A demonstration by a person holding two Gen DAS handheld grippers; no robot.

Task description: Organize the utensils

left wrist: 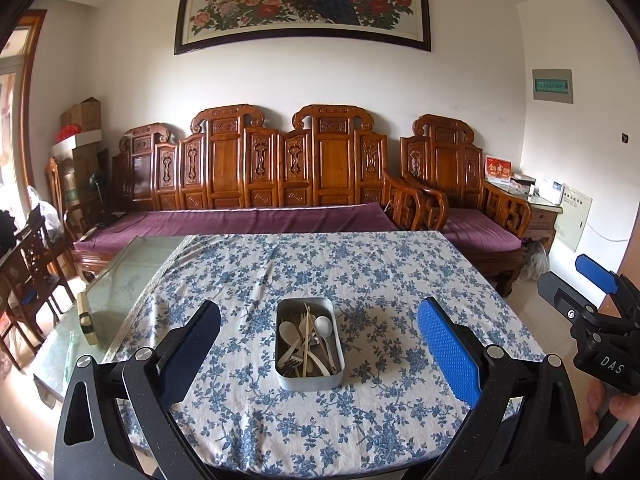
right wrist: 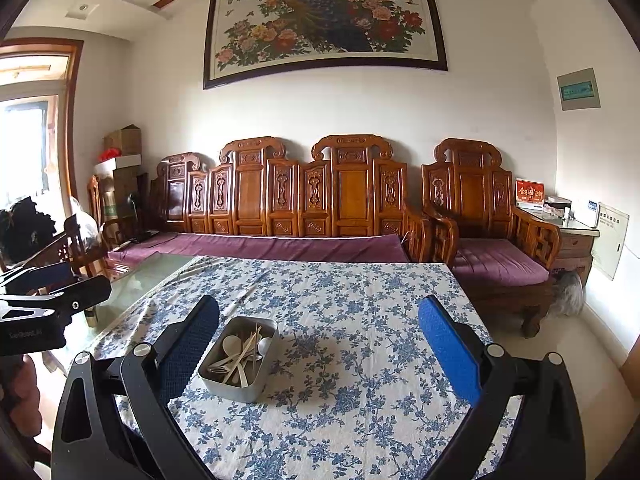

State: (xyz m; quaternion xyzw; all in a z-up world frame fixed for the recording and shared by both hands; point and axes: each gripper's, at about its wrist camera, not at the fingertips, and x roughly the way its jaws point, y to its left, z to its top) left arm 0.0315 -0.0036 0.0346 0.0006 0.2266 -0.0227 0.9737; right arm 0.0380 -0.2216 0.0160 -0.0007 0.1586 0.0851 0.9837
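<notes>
I hold both the left hand-held gripper [left wrist: 318, 344] and right hand-held gripper [right wrist: 318, 344] spread apart above the tabletop [left wrist: 400, 280], tin [left wrist: 309, 380] of utensils [left wrist: 306, 340] untouched

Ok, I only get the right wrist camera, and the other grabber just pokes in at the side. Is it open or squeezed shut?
Observer: Open. In its own camera the left gripper has its fingers spread wide, with nothing between them.
Operator: What's it aiming at?
Observer: The metal tin of utensils. The tin sits centred between its fingers, farther out on the cloth.
Operator: Is anything hiding behind it on my side?
Observer: Yes, a small tan block with a dark band. It stands on the bare glass, just off the left edge of the tablecloth.
</notes>
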